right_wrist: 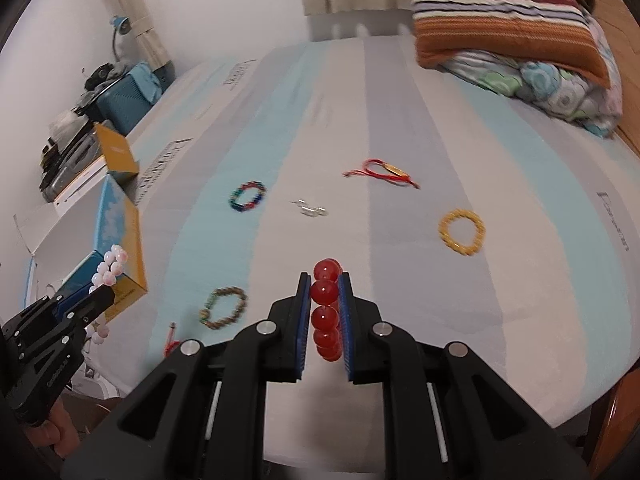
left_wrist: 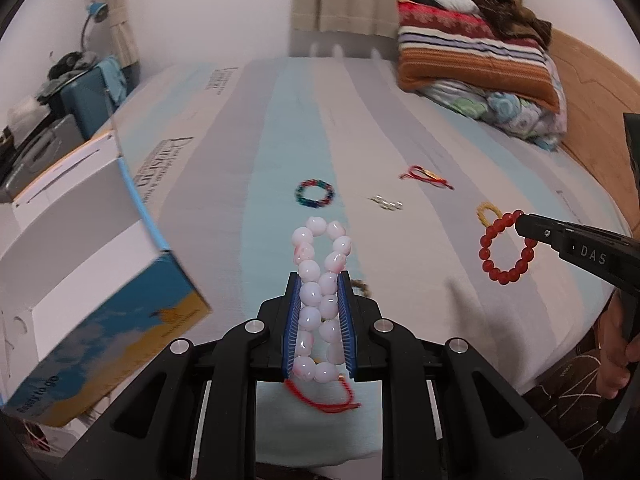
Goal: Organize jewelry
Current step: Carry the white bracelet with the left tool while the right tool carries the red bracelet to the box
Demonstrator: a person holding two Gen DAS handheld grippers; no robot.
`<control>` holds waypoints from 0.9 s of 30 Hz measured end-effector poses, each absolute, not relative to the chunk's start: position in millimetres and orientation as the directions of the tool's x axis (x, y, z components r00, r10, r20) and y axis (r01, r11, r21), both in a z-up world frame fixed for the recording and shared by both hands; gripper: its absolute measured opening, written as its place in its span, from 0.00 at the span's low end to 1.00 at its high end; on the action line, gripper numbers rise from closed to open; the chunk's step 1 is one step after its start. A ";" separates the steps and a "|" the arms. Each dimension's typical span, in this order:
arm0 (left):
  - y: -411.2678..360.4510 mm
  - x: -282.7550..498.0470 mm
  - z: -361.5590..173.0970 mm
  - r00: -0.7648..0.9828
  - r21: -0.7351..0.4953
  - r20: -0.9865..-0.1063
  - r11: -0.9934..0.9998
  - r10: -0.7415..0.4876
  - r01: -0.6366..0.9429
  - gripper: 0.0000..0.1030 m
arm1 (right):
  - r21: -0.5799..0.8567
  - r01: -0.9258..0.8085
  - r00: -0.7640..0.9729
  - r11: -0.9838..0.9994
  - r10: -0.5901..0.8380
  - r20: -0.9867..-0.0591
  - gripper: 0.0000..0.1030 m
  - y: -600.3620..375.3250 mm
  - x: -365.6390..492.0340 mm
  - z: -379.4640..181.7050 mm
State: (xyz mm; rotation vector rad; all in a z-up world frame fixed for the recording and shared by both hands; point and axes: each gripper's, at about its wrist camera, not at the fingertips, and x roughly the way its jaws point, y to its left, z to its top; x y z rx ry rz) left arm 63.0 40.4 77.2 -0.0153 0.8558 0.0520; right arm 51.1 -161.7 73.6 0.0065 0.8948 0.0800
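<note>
Left gripper clamps the pink bracelet; right gripper clamps the red bracelet, both lifted clear of the bed, likely bound for the box at nine o'clock.

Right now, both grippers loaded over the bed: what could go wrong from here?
1. The left gripper clamps the pink-white bracelet lengthwise; its red cord dangles behind the jaws and may snag.
2. The right gripper grips the red bead bracelet by a few beads; most of the loop hangs free, so a swing could slip it out.
3. The open box sits at the bed's left edge; a careless drop could miss it.
</note>
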 end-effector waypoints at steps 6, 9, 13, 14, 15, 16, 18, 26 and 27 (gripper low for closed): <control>74.9 55.0 89.8 0.665 -0.005 -0.743 0.994 0.069 -0.109 0.17 | 0.026 -0.125 0.628 0.992 0.099 -0.772 0.13 -115.1 60.2 84.2; 95.4 49.8 97.6 0.670 -0.006 -0.736 0.990 0.092 -0.142 0.17 | 0.024 -0.153 0.630 0.988 0.116 -0.768 0.13 -91.0 65.5 89.8; 119.8 43.0 103.9 0.672 -0.008 -0.731 0.983 0.118 -0.181 0.17 | 0.009 -0.196 0.636 0.981 0.134 -0.760 0.13 -55.9 71.9 96.7; 126.1 40.9 105.0 0.671 -0.008 -0.731 0.981 0.125 -0.192 0.17 | 0.006 -0.206 0.637 0.979 0.139 -0.759 0.13 -47.6 73.1 97.8; 134.3 38.2 106.3 0.670 -0.009 -0.731 0.979 0.134 -0.206 0.17 | 0.003 -0.221 0.636 0.975 0.146 -0.757 0.13 -36.7 74.2 99.3; 139.7 35.7 107.5 0.669 -0.008 -0.729 0.977 0.140 -0.214 0.17 | 0.001 -0.230 0.636 0.973 0.151 -0.756 0.13 -29.0 75.3 100.1; 152.1 29.7 109.7 0.667 -0.007 -0.729 0.972 0.155 -0.234 0.17 | -0.003 -0.254 0.634 0.967 0.164 -0.756 0.13 -9.6 76.9 101.1; 206.3 0.9 112.5 0.650 -0.013 -0.729 0.946 0.212 -0.324 0.17 | -0.013 -0.335 0.620 0.942 0.210 -0.756 0.13 57.6 81.6 97.0; 211.7 -2.4 112.7 0.648 -0.015 -0.730 0.942 0.219 -0.334 0.17 | -0.012 -0.346 0.618 0.938 0.218 -0.755 0.13 68.6 82.2 96.7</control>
